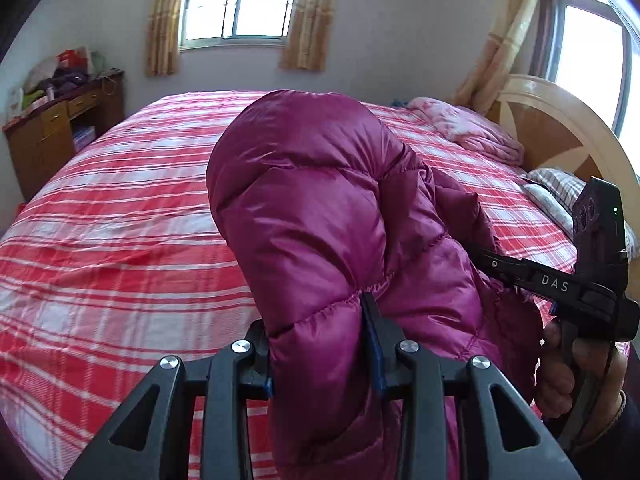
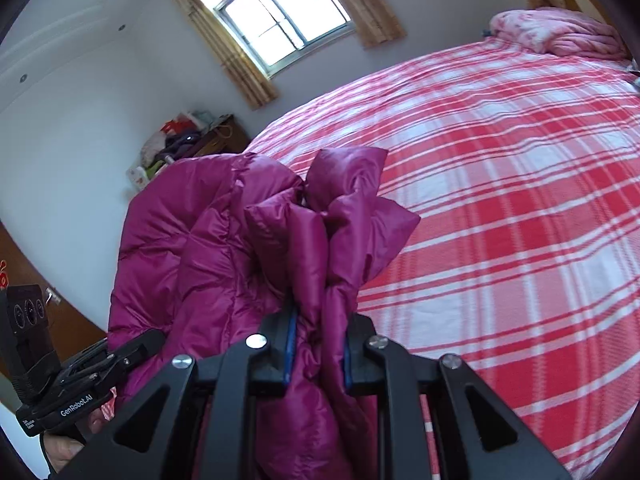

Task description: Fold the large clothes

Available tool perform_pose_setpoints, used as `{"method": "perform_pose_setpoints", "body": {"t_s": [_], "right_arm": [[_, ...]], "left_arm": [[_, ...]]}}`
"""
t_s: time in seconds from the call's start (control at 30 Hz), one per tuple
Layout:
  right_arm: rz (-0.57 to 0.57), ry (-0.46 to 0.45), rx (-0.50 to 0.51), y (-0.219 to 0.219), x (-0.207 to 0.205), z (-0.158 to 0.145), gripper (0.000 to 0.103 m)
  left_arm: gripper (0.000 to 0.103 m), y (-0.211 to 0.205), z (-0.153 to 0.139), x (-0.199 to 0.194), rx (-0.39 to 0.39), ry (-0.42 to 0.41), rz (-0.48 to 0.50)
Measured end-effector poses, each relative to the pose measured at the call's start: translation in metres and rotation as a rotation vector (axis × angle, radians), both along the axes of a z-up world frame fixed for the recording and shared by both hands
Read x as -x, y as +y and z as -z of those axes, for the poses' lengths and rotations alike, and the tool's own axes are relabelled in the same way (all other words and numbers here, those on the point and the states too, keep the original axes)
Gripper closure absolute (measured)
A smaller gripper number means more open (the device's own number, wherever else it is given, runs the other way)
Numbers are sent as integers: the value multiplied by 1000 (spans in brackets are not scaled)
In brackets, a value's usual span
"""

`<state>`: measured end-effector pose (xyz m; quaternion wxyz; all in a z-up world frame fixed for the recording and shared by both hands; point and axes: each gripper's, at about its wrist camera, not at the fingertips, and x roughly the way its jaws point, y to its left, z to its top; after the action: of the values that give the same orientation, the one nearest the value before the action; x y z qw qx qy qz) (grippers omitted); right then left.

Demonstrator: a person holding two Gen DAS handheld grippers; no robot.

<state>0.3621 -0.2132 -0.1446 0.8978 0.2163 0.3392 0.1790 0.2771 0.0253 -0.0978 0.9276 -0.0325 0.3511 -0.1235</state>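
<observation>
One big puffy purple jacket [image 1: 320,216] is up in the air, over the near side of the bed [image 1: 120,208], not lying on it yet. Two grippers hold it, one per hand.

The left gripper [image 1: 320,344] is clamped on a fat fold of the jacket; cloth fills the gap btw its two fingers. The right gripper [image 2: 318,344] is pinched on a bunched-up bit of the same jacket, w/ the cloth squeezed thin btw its blue pads.

The thing that matters: the jacket hangs straight in front of both grippers and droops down under them, so its long way runs up-and-down now. The open bed lies ahead and below. The two grippers are close side by side, so the jacket is scrunched, not spread. I think neither hand is nearer the bed; both look abt the same.

My guess: the hands need to pull apart and lay it flat on the bed first.

Count: 1 jacket, 2 grippers, 1 bed, 1 pink blanket [image 2: 560,34] far off by the headboard [image 1: 560,136], 2 windows, 1 small dresser [image 1: 60,128].
</observation>
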Motion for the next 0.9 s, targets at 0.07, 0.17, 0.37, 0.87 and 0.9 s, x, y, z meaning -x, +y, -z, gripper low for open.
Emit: {"method": "perform_pose_setpoints", "body": {"t_s": [0.07, 0.17, 0.37, 0.87, 0.9], "right_arm": [[-30, -1, 0, 21, -6, 0, 82], [-73, 1, 3, 48, -15, -1, 82], [-162, 3, 27, 97, -38, -4, 82], [-296, 37, 72, 182, -77, 8, 82], [-301, 41, 74, 185, -78, 10, 82]], "left_arm": [[68, 13, -2, 5, -10, -10, -28], [68, 32, -3, 13, -21, -20, -64], [68, 73, -2, 22, -20, -24, -142], [68, 146, 14, 33, -11, 4, -278], [68, 148, 17, 33, -16, 7, -284]]}}
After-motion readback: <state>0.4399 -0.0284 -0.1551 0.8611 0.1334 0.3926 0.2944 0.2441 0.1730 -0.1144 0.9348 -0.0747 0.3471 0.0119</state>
